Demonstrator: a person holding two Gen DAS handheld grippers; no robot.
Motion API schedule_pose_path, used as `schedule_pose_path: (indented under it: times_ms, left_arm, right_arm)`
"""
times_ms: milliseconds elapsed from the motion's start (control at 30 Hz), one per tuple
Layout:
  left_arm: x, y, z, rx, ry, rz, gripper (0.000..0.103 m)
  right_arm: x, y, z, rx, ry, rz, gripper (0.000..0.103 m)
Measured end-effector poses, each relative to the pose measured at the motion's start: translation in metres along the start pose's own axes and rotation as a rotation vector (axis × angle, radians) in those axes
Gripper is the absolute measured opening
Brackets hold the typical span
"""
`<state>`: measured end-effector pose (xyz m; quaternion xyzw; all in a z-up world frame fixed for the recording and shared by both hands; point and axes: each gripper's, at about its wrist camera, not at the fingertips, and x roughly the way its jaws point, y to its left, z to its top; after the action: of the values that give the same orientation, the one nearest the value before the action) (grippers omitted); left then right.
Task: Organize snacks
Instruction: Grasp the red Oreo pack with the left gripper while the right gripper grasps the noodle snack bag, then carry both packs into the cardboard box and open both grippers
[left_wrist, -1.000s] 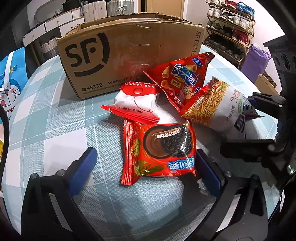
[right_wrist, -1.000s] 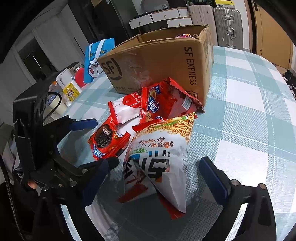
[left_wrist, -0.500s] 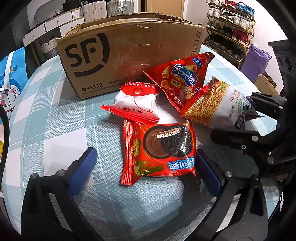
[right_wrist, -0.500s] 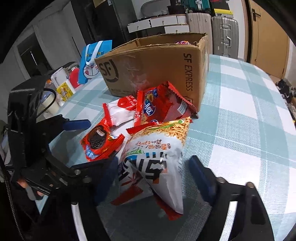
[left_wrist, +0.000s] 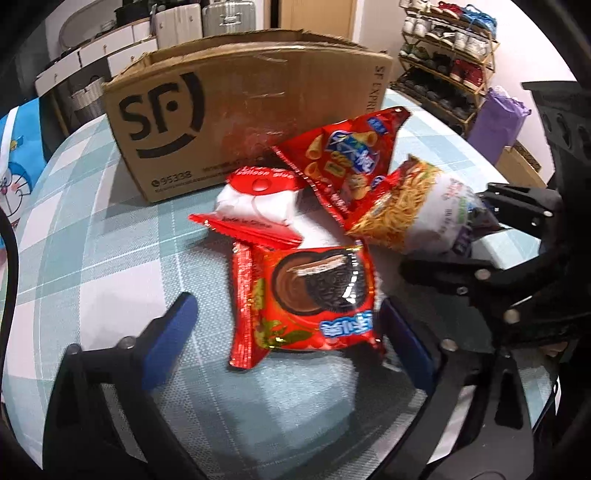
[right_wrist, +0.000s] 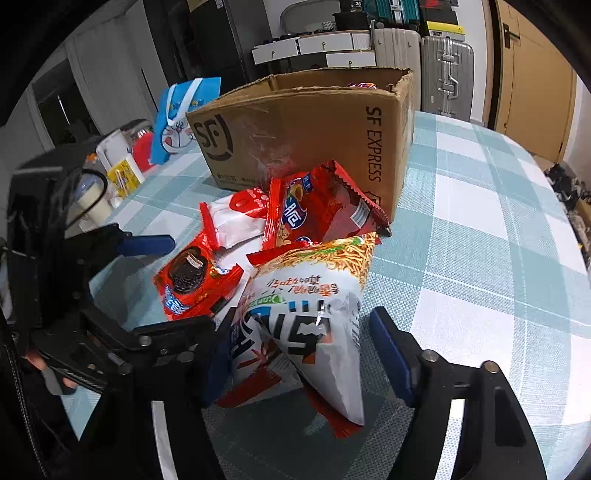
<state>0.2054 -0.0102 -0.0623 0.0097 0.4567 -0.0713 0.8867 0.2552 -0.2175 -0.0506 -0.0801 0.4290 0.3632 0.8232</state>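
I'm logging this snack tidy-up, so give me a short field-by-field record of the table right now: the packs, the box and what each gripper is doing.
surface: checked tablecloth
box: open cardboard box, behind the packs
cookie pack: flat, between the left gripper fingers, jaws open and have just been closing
noodle snack bag: between the right gripper fingers, jaws have just been closing; left pad at the bag, right pad apart
cone snack bag: leaning at the box
white and red pack: beside the cone snack bag
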Motion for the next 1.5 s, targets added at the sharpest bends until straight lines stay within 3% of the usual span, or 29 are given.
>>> schedule_pose_path:
  times_ms: [133,433,733,1067,1500]
  left_arm:
    - [-0.004,-0.006,0.0,0.04,-0.017,-0.014,0.071]
    - [-0.013,0.0,-0.001,0.022,-0.038,-0.111,0.051]
    - [-0.03,0.008,0.002,0.016,-0.085,-0.138,0.05]
    - [-0.056,0.028,0.013,-0.08,-0.162,-0.156,0.05]
    - [-0.094,0.047,0.02,-0.149,-0.252,-0.107,0.05]
  right_arm:
    - [0.0,0.001,0.0,-0.008,0.001,0.001,0.064]
    - [0.0,-0.001,0.001,0.005,-0.002,0.013,0.062]
    - [0.0,-0.001,0.001,0.001,-0.003,0.006,0.062]
    - [-0.005,-0.004,0.004,0.01,0.001,0.015,0.054]
    - [-0.046,-0.001,0.015,0.021,-0.101,0.077,0.053]
